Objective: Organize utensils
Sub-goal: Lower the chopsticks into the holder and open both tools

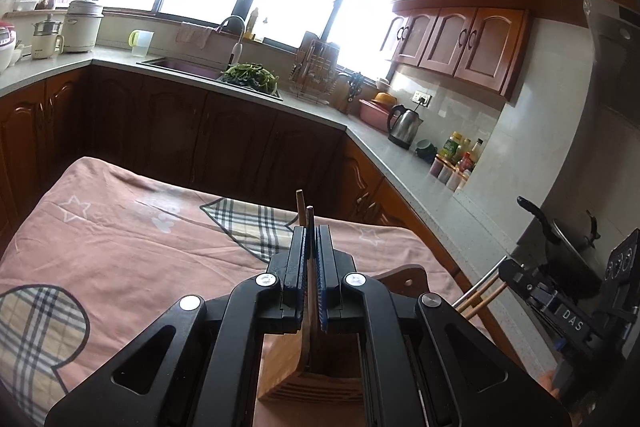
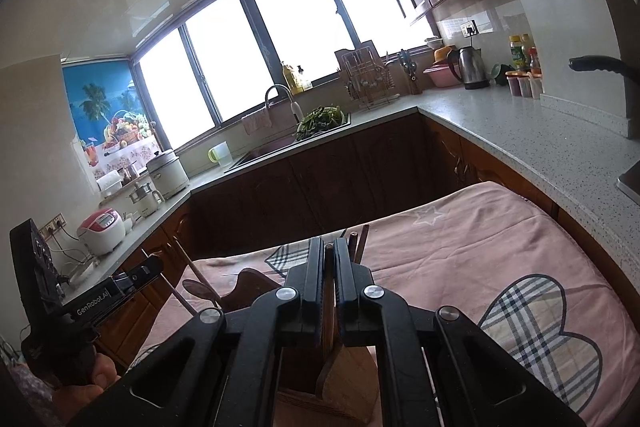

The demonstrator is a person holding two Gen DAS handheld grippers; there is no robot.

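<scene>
My left gripper (image 1: 311, 239) is shut on wooden chopsticks (image 1: 308, 219); their ends stick up past the fingertips and they run down into a wooden utensil holder (image 1: 288, 367) on the pink cloth. My right gripper (image 2: 329, 247) is shut on a wooden utensil handle (image 2: 329, 281) that reaches down into the same holder (image 2: 352, 379). Two more stick ends (image 2: 358, 237) rise beside its right finger. The right gripper also shows at the right of the left wrist view (image 1: 508, 269), holding thin sticks (image 1: 478, 293). The left gripper shows at the left of the right wrist view (image 2: 154, 267).
The table carries a pink cloth (image 1: 120, 247) with checked hearts. A wooden spoon (image 2: 200, 287) and a wooden board (image 2: 248, 285) lie left of the holder. Kitchen counters (image 2: 520, 131) with a kettle (image 1: 404, 123), bottles and a sink (image 1: 180, 67) ring the table.
</scene>
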